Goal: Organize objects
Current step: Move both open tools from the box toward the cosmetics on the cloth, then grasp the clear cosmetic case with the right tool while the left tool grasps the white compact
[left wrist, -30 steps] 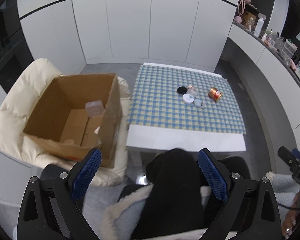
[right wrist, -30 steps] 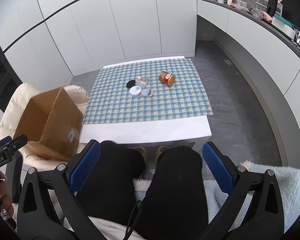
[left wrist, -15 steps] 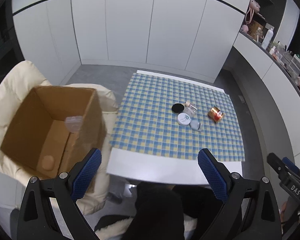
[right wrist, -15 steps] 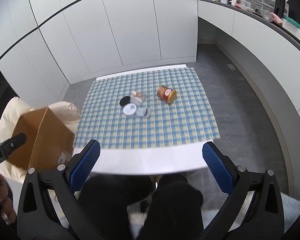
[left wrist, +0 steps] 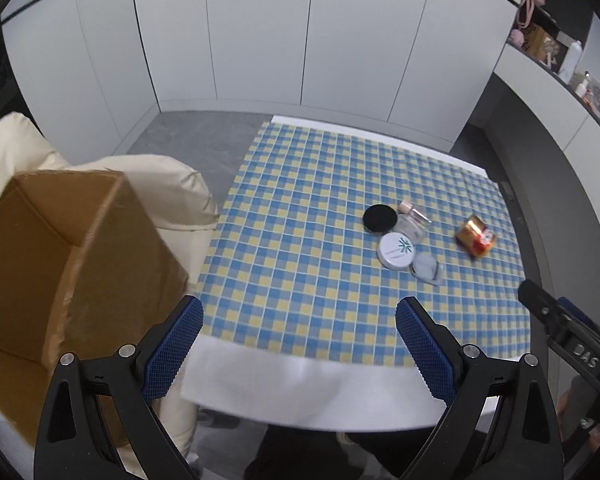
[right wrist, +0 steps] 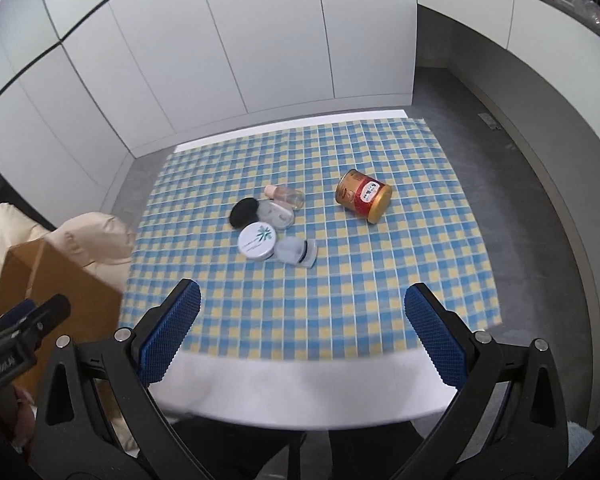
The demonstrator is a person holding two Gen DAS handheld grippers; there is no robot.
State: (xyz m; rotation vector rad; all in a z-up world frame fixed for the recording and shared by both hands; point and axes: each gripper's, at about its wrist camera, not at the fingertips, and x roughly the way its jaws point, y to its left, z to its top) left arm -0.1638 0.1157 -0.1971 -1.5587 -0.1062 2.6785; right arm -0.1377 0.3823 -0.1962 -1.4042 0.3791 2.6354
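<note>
While both tools, left tool [left wrist: 296,326] and right tool [right wrist: 300,312], hang spread apart and empty over the near tabletop [right wrist: 300,384] edge, the jar cluster [right wrist: 274,222] and tipped red tin [right wrist: 363,195] lie well ahead, mid-cloth, cardboard box [left wrist: 60,264] at left.

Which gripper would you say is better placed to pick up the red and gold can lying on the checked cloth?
Probably the right gripper: the can lies on the table's right side, nearer its open fingers, while the left gripper sits beside the cardboard box.
</note>
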